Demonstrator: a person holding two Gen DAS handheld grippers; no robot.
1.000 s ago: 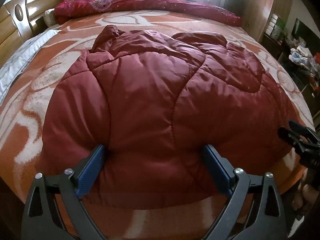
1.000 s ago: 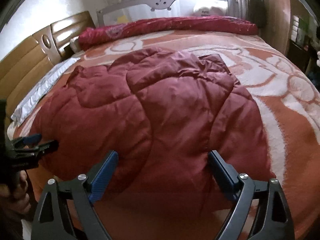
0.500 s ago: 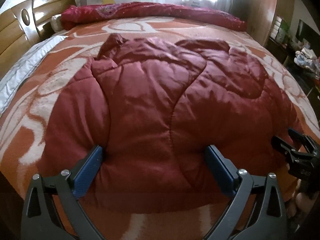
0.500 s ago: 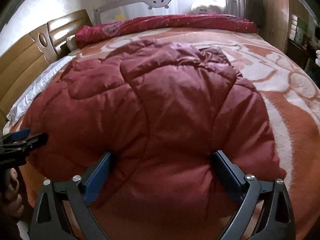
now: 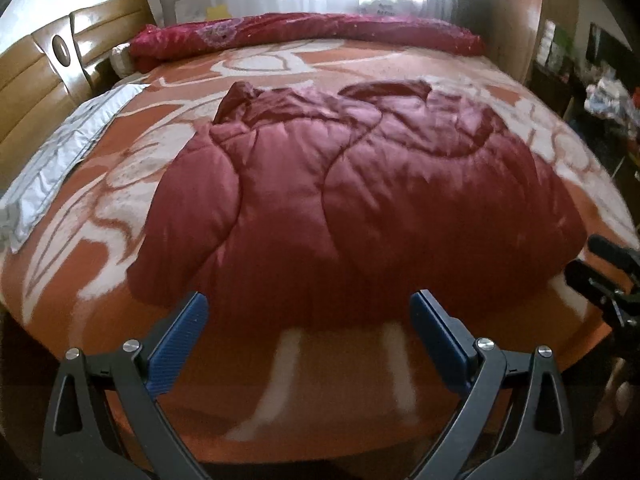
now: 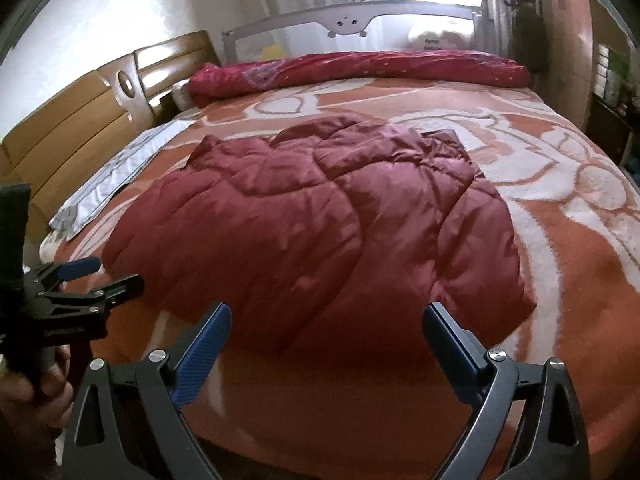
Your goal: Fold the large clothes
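- Now my left claw (image 5: 308, 320) gapes wide, empty.
- My right claw (image 6: 326, 334) has just been opening, nothing between its pads.
- The coat (image 5: 352, 208) lies folded on the bed (image 5: 340, 384), just beyond both.

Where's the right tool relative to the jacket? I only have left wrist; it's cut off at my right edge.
Observer: The right tool is at the quilted red jacket's near hem. Its jaws have just been opening and are wide now. The hem shows between the fingertips, ungripped.
Operator: Who's on the left tool?
Observer: A hand holds the left tool at the bed's near left edge, off the jacket.
Operator: Jacket's near right corner?
Observer: It lies flat on the orange blanket, just outside the right tool's right finger.
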